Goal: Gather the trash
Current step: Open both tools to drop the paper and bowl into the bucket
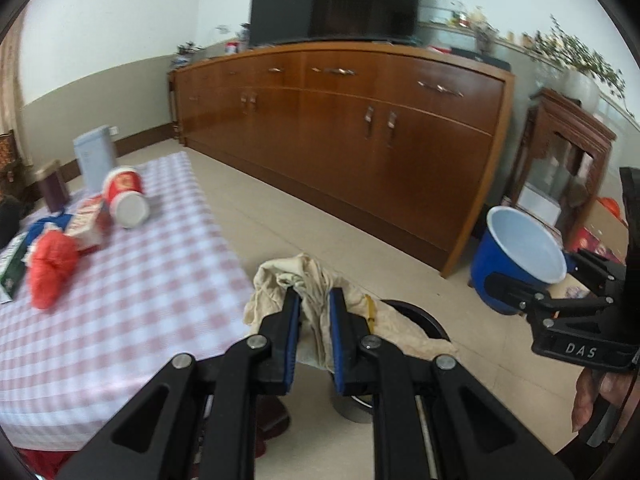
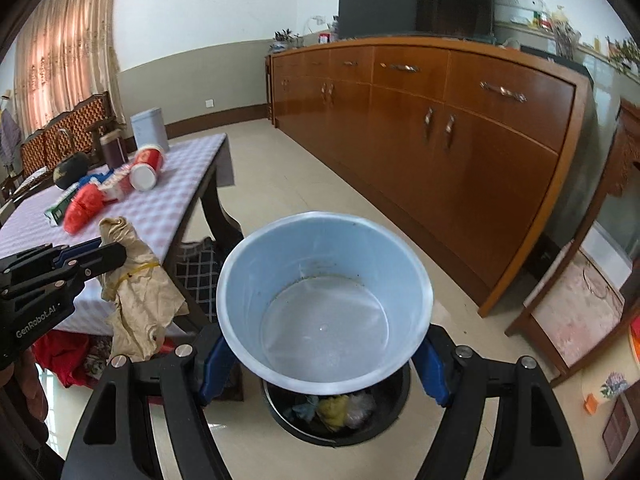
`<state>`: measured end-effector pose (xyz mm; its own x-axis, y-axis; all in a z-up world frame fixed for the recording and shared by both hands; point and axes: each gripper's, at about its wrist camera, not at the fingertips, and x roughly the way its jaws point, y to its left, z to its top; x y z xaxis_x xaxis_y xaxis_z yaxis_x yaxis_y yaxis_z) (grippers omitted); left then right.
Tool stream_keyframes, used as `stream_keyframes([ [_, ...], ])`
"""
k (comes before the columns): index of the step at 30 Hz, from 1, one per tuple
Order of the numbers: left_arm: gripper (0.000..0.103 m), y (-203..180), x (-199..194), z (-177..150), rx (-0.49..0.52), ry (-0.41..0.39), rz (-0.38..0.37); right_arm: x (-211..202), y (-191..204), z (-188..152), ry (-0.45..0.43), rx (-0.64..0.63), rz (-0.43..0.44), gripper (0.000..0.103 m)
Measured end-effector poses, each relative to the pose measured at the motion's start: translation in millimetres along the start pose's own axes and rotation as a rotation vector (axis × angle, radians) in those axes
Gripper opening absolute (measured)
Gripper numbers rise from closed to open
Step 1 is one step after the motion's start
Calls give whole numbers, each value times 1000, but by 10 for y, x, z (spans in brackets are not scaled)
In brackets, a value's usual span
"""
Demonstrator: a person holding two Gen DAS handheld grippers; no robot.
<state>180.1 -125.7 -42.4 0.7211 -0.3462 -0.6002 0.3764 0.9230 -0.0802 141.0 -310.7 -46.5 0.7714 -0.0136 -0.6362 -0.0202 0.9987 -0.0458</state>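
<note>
The left gripper (image 1: 314, 300) clamps 1 crumpled beige paper wad (image 2: 138, 280) beyond the checked table's (image 1: 120, 280) edge; the right gripper (image 2: 320, 356) grips 1 blue plastic bucket (image 2: 324, 300) above 1 black bin (image 2: 340, 412), open floor around.

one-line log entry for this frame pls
left hand-held gripper: shut on crumpled paper | right hand-held gripper: shut on blue bucket | black bin: below bucket, holds trash

Long wooden sideboard (image 2: 420, 128), beige tiled floor (image 2: 280, 184), curtained window (image 2: 60, 44)
</note>
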Motion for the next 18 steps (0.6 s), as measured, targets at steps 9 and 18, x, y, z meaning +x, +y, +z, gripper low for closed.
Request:
stream_keyframes([
  [9,16,-331,346,-168,55,60,-77,278,-334,-399,80,0,-2,78],
  [18,16,-608,904,-411,112,166,-148,779,-516,-720,182,-44,41,78],
])
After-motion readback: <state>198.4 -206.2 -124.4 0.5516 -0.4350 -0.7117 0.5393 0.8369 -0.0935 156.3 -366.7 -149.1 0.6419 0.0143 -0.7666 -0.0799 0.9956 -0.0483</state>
